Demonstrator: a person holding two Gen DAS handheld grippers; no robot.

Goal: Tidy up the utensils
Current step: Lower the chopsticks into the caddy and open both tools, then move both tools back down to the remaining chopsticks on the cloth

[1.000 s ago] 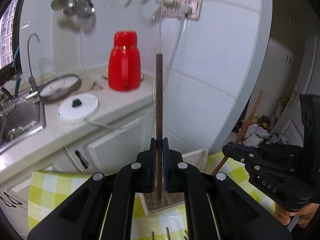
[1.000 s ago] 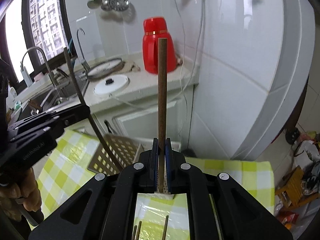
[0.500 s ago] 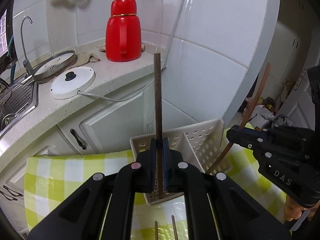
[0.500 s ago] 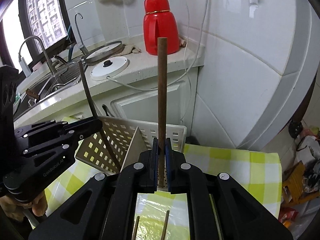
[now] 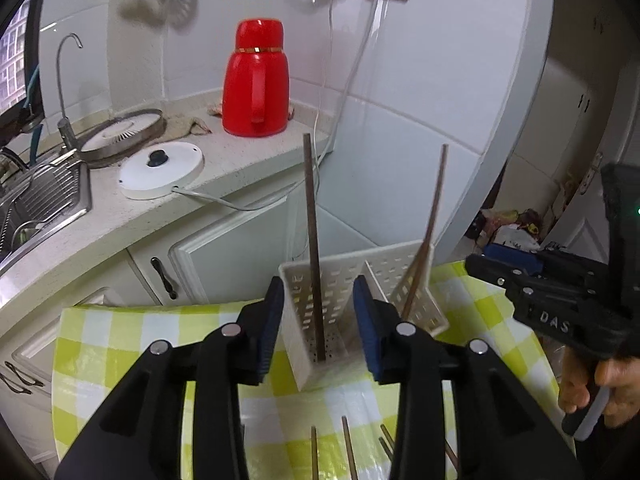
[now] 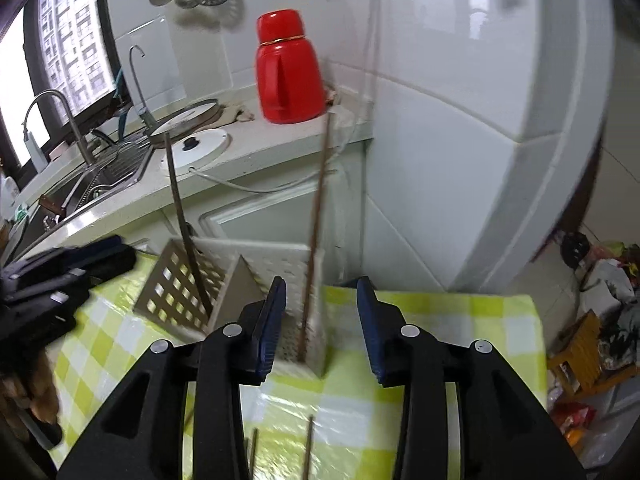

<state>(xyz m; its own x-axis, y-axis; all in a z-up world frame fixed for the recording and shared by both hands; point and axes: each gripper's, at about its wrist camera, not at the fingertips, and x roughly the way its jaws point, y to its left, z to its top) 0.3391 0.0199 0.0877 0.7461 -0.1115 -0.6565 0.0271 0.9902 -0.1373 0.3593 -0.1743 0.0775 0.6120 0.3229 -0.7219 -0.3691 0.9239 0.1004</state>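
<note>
A white perforated utensil holder (image 5: 404, 268) with two compartments stands on the yellow checked tablecloth (image 5: 104, 344). My left gripper (image 5: 319, 330) is open just before it; a dark chopstick (image 5: 312, 240) stands free in the left compartment. My right gripper (image 6: 321, 330) is open too; a brown chopstick (image 6: 316, 232) stands in the right compartment, also seen in the left wrist view (image 5: 430, 228). The holder (image 6: 280, 256) shows in the right wrist view with the dark chopstick (image 6: 182, 216). More chopsticks (image 5: 348, 452) lie on the cloth below the grippers.
A kitchen counter (image 5: 224, 176) runs behind with a red thermos (image 5: 256, 84), a white lid (image 5: 160, 168), a round strainer (image 5: 124, 136) and a sink (image 5: 40, 200). White cabinet doors (image 5: 224, 256) are below. A tiled wall corner (image 5: 500, 128) stands right.
Both grippers have opened and let go of their chopsticks, which now stand in the holder's two compartments. Both grippers have drawn back a little from the holder.
</note>
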